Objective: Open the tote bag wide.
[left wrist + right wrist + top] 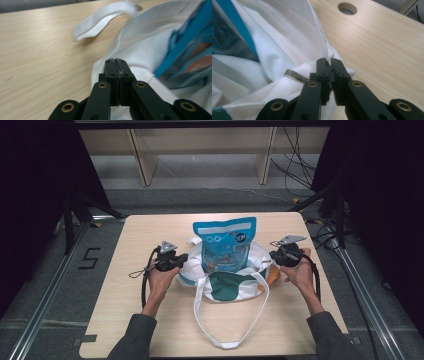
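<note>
Reaching in from the near edge, both forearms angle inward across the wooden table [150,330], each hand wrapped around its tool. Near the front, the tote bag's white strap [227,340] loops toward the person. At mid-table, the left gripper [184,260] points right, its jaws pinched together on the left rim of the white tote bag [220,287]. The right gripper [270,257] points left, its jaws clamped on the bag's right rim. Farther back, a blue snack pouch [225,245] stands upright inside the bag.
</note>
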`<action>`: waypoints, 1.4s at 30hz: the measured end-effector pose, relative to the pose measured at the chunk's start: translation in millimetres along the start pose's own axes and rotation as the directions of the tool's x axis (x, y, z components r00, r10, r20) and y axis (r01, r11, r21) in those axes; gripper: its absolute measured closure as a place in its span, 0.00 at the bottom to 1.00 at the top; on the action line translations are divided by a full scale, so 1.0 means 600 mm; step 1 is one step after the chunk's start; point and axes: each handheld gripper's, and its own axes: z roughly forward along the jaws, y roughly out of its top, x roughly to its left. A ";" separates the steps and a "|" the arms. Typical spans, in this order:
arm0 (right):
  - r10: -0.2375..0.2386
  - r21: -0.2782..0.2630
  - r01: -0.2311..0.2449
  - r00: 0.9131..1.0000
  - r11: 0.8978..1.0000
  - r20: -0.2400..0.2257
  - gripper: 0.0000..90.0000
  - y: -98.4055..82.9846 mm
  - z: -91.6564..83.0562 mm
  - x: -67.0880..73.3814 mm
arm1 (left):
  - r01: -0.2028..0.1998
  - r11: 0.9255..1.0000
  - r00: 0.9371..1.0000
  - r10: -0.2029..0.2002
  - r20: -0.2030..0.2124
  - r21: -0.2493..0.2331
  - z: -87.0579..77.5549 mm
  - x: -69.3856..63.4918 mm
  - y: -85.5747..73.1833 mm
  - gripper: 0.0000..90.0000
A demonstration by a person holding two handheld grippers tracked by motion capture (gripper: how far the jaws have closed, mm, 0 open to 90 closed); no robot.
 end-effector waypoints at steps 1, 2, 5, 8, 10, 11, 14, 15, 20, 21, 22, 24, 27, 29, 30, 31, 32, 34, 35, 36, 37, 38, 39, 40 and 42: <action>0.001 0.017 -0.001 1.000 1.000 0.002 0.96 -0.005 0.006 -0.001 | -0.003 1.000 1.000 0.003 -0.004 0.014 0.004 0.006 -0.005 0.99; 0.022 0.028 -0.021 1.000 0.999 -0.005 0.96 -0.009 0.010 0.000 | 0.008 1.000 1.000 -0.008 -0.008 0.013 0.009 0.008 -0.010 0.99; 0.016 0.033 -0.016 1.000 0.999 -0.006 0.96 -0.019 0.019 -0.004 | 0.048 0.999 0.999 -0.048 0.004 0.005 0.026 0.016 -0.029 0.99; 0.007 0.054 -0.007 1.000 0.999 -0.008 0.96 -0.032 0.033 -0.004 | 0.004 0.999 1.000 -0.003 -0.015 0.047 0.032 0.019 -0.038 0.99; 0.009 0.064 -0.008 1.000 0.998 -0.006 0.96 -0.035 0.036 -0.002 | 0.006 0.998 1.000 -0.005 -0.014 0.058 0.028 0.018 -0.034 0.99; 0.002 0.059 -0.001 1.000 0.998 -0.005 0.96 -0.033 0.035 -0.002 | 0.032 0.998 0.999 -0.031 -0.009 0.048 0.024 0.017 -0.030 0.99; 0.009 0.047 -0.009 1.000 0.999 -0.007 0.94 -0.026 0.024 -0.005 | 0.076 0.997 0.997 -0.076 0.025 0.007 0.010 0.008 -0.016 0.92; 0.014 0.029 -0.013 1.000 0.999 -0.009 0.92 -0.021 0.014 -0.005 | 0.059 0.998 0.998 -0.059 0.038 -0.001 0.003 0.001 -0.008 0.89; 0.013 -0.113 -0.022 0.997 0.993 -0.077 0.87 0.008 -0.050 -0.002 | -0.019 1.000 0.996 0.018 0.088 0.015 -0.030 -0.043 0.016 0.82; 0.010 -0.138 -0.025 0.994 0.990 -0.109 0.87 0.013 -0.067 0.007 | -0.019 1.000 0.995 0.017 0.100 0.011 -0.032 -0.053 0.016 0.81; 0.000 -0.137 -0.018 0.991 0.990 -0.130 0.87 0.015 -0.075 0.017 | -0.060 0.998 0.991 0.055 0.124 0.034 -0.038 -0.064 0.015 0.81; -0.052 -0.151 0.022 0.979 0.988 -0.199 0.87 0.018 -0.091 0.043 | -0.079 0.996 0.985 0.071 0.156 0.049 -0.043 -0.083 0.007 0.81; -0.084 -0.110 0.056 0.958 0.992 -0.276 0.90 0.013 -0.099 0.087 | -0.113 0.990 0.975 0.093 0.201 0.088 -0.043 -0.103 -0.012 0.84; -0.140 -0.107 0.115 0.952 0.988 -0.274 0.93 0.009 -0.096 0.099 | -0.133 0.985 0.973 0.110 0.201 0.107 -0.040 -0.105 -0.020 0.84; -0.127 -0.084 0.108 0.954 0.991 -0.273 0.95 0.006 -0.097 0.104 | -0.142 0.984 0.975 0.120 0.189 0.109 -0.035 -0.109 -0.030 0.84; -0.133 -0.073 0.118 0.954 0.990 -0.269 0.97 -0.003 -0.092 0.109 | -0.152 0.981 0.974 0.127 0.189 0.123 -0.032 -0.111 -0.037 0.85; -0.144 -0.050 0.135 0.955 0.990 -0.261 0.97 -0.010 -0.085 0.111 | -0.156 0.980 0.974 0.132 0.182 0.127 -0.027 -0.114 -0.043 0.85; -0.132 -0.006 0.136 0.954 0.991 -0.268 0.98 -0.026 -0.067 0.116 | -0.178 0.973 0.975 0.154 0.163 0.147 -0.019 -0.118 -0.050 0.85; -0.122 0.027 0.134 0.954 0.991 -0.274 0.98 -0.036 -0.053 0.120 | -0.187 0.972 0.974 0.165 0.155 0.144 -0.015 -0.121 -0.053 0.86; -0.136 0.060 0.157 0.955 0.986 -0.265 0.99 -0.046 -0.039 0.121 | -0.209 0.967 0.972 0.190 0.138 0.142 -0.013 -0.123 -0.054 0.87; -0.135 0.083 0.163 0.953 0.983 -0.271 1.00 -0.053 -0.026 0.122 | -0.231 0.962 0.969 0.214 0.125 0.145 -0.010 -0.125 -0.055 0.87; -0.145 0.093 0.174 0.955 0.980 -0.259 1.00 -0.058 -0.016 0.123 | -0.245 0.958 0.966 0.228 0.122 0.152 -0.006 -0.126 -0.057 0.87; -0.140 0.115 0.173 0.957 0.978 -0.252 1.00 -0.060 -0.013 0.124 | -0.257 0.953 0.964 0.240 0.116 0.162 -0.005 -0.124 -0.058 0.88; -0.138 0.113 0.171 0.957 0.979 -0.255 1.00 -0.059 -0.014 0.122 | -0.248 0.957 0.967 0.236 0.093 0.149 0.000 -0.124 -0.060 0.88; -0.118 0.084 0.144 0.958 0.986 -0.261 0.99 -0.051 -0.032 0.119 | -0.252 0.956 0.966 0.240 0.094 0.153 0.001 -0.124 -0.060 0.88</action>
